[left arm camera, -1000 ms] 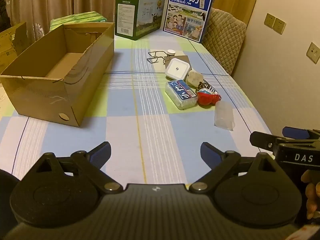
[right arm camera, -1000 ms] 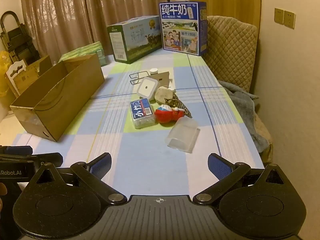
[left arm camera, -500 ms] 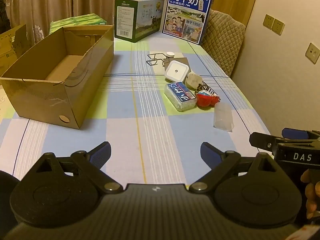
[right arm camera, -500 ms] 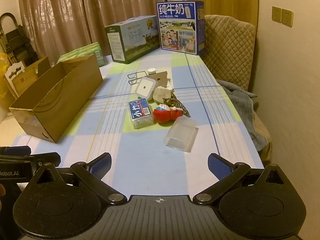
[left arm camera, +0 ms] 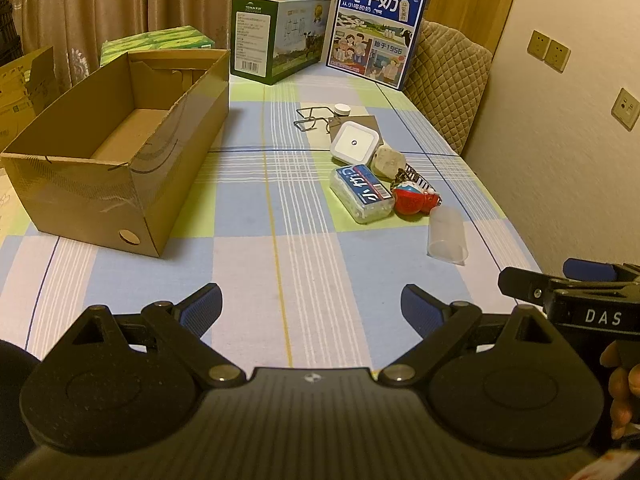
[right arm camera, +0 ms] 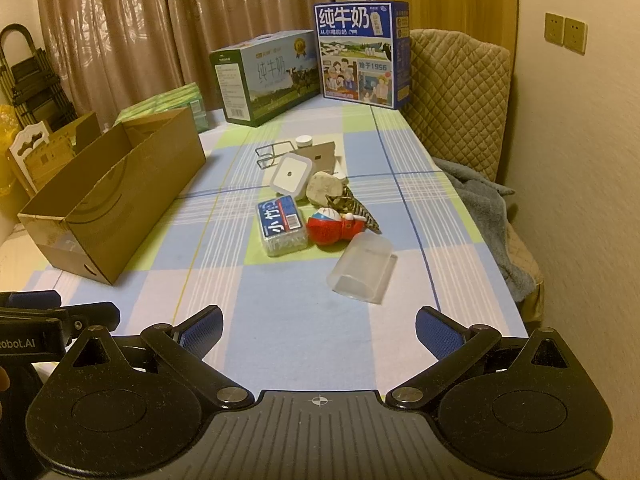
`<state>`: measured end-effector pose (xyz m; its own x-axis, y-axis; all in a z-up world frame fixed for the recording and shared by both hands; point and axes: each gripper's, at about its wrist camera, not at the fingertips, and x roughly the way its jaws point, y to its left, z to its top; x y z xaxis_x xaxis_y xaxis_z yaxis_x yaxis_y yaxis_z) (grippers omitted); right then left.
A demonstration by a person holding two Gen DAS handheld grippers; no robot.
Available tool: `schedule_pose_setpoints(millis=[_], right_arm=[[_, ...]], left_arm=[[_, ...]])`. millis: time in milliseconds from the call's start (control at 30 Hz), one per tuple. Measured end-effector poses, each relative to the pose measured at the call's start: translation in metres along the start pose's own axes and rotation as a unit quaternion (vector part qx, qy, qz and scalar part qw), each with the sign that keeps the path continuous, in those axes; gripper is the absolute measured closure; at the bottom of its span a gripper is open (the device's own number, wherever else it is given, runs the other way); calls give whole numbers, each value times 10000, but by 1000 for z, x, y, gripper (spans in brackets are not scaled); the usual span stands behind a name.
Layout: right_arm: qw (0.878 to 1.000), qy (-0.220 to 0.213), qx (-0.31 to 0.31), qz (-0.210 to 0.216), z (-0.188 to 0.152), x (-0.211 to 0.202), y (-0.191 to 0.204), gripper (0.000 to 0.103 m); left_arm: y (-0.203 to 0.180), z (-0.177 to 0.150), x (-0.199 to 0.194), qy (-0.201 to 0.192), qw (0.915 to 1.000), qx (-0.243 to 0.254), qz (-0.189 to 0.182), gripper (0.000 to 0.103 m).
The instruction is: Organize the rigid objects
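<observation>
Left tool (left arm camera: 311,309) and right tool (right arm camera: 319,327) both released, jaws wide, nothing between them, hovering over the near desk (left arm camera: 256,208). Rigid objects (right arm camera: 316,204) clustered mid-desk, right of the open cardboard box (left arm camera: 120,152), apart from it; clear cup (right arm camera: 362,268) lying nearest.

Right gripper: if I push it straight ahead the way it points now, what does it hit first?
Probably the bare tablecloth, just short of the clear plastic cup lying on its side. The right gripper is open and empty; depth is uncertain.
</observation>
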<state>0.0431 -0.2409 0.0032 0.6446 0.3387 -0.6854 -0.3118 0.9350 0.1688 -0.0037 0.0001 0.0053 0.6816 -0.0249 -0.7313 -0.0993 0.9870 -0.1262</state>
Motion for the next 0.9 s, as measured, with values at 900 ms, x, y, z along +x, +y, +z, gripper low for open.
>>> schedule_pose_setpoints(millis=[900], right_arm=[[9999, 25, 107, -34, 3, 0, -4, 3]], left_arm=[[1, 2, 1, 22, 10000, -63, 1, 9]])
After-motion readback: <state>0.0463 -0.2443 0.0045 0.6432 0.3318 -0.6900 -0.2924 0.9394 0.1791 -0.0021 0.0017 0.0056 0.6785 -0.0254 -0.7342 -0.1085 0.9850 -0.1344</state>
